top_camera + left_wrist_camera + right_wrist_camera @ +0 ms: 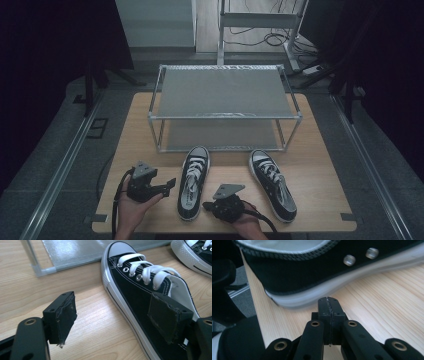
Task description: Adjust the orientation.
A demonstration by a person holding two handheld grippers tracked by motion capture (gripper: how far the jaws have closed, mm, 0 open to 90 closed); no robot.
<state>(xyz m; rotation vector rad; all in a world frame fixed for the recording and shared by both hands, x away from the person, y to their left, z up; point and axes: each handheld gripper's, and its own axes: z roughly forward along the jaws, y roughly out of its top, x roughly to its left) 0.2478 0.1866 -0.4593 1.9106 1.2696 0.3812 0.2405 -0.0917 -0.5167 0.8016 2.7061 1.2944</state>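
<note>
Two black canvas sneakers with white laces lie toes-away on the wooden table (320, 200): one in the middle (194, 182), one to the right (272, 185). My left gripper (169, 185) sits just left of the middle sneaker and points at its side. In the left gripper view it (115, 308) is open, with one pad (166, 317) over the sneaker's (135, 282) side and the other over bare wood. My right gripper (205, 205) points left at that sneaker's heel. In the right gripper view it (329, 302) is shut on nothing, a little short of the white sole (312, 298).
A two-shelf metal shoe rack (225, 116) stands behind the sneakers, both shelves bare; its lower corner (47, 271) is near the middle sneaker's toe. The table's near edge (253, 302) runs close to my right gripper. Dark curtains and cables lie beyond the table.
</note>
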